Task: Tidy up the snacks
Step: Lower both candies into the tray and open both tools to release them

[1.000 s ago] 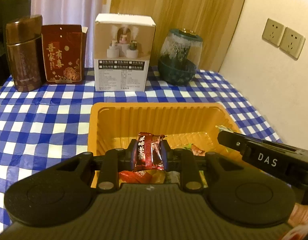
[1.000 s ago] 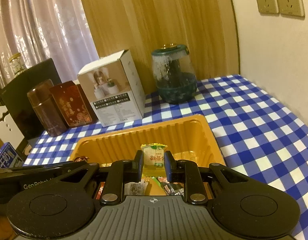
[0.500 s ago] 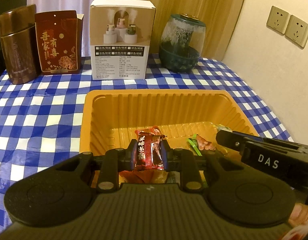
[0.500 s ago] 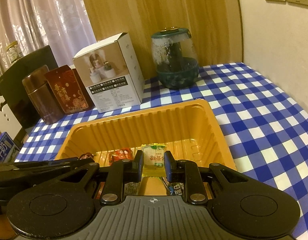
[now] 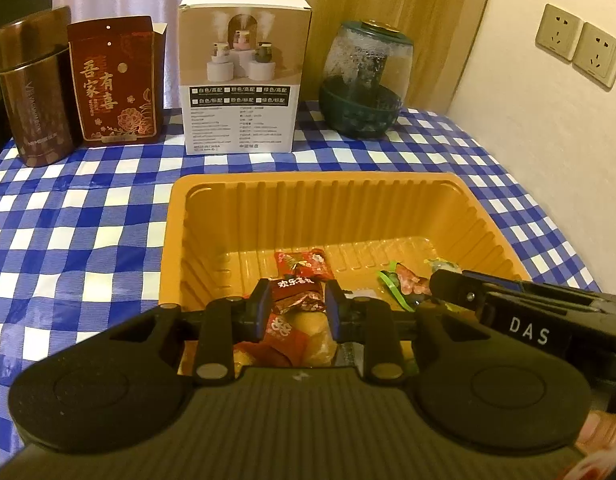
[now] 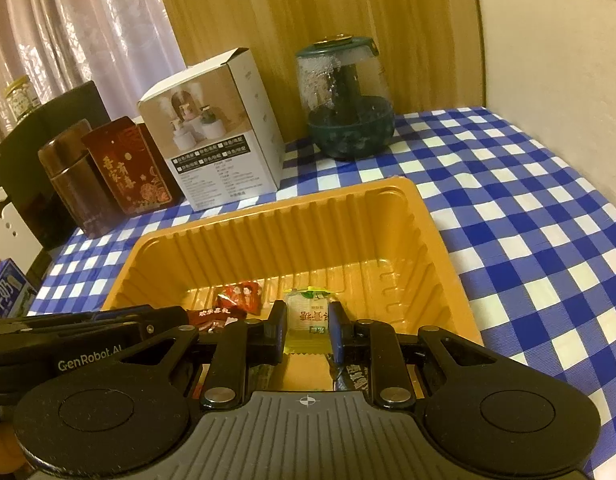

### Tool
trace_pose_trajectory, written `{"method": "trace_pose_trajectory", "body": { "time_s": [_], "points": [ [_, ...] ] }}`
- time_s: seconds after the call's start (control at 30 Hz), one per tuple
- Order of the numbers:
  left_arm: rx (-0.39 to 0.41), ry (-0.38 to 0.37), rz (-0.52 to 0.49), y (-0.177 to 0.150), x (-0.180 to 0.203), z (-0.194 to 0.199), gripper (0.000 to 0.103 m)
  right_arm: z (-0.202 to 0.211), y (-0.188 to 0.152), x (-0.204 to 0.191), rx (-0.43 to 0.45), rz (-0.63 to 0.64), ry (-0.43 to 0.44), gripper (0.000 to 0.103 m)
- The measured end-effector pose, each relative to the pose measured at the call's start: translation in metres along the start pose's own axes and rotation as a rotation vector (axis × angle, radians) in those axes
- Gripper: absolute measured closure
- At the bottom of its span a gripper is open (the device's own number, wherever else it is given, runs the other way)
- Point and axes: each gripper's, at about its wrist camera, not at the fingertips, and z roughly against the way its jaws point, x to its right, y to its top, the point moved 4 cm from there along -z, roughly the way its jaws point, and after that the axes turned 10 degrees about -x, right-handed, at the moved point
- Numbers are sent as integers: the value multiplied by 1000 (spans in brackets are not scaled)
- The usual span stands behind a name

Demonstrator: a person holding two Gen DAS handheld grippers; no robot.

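An orange plastic tray (image 5: 320, 188) sits on the blue checked tablecloth; it also shows in the right wrist view (image 6: 267, 220). Several wrapped snacks lie in its near part. My left gripper (image 5: 295, 296) is over the tray's near end, its jaws parted a little with a dark red snack packet (image 5: 293, 290) between them. A brighter red packet (image 5: 303, 264) lies just beyond. My right gripper (image 6: 307, 318) is shut on a pale yellow-green snack packet (image 6: 308, 312), low inside the tray. Each gripper shows at the edge of the other's view.
Along the back stand a brown canister (image 5: 31, 92), a red box with gold characters (image 5: 113, 84), a white product box (image 5: 241, 76) and a green glass-domed jar (image 5: 364, 84). A wall with sockets (image 5: 580, 50) lies on the right.
Both grippers have moved forward and down into the tray. The left jaws have widened and the red packet has sunk lower between them. The right gripper still grips its packet.
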Motion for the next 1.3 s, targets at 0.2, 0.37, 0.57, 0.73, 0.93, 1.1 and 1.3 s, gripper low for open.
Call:
{"method": "trace_pose_trajectory", "body": {
  "time_s": [0.2,0.37,0.57,0.73,0.93,1.1,1.3],
  "points": [
    [-4,1,-2,-1,-1,1,78,2,1,-1,11,-11,5,81],
    [0,7,-3,-1,-2,3,78,3,2,-1,15,-18,8,81],
    [2,7,-6,0,-1,4,78,3,3,-1,17,-20,16,80],
    [4,8,-3,0,-1,4,78,4,4,0,23,-53,58,80],
    [5,8,-6,-1,-1,5,78,3,5,1,32,-63,87,80],
    [5,9,-7,-1,-1,5,78,4,5,4,42,-80,73,73],
    [6,9,-7,-1,-1,5,78,5,6,7,47,-91,60,60]
  ]
}}
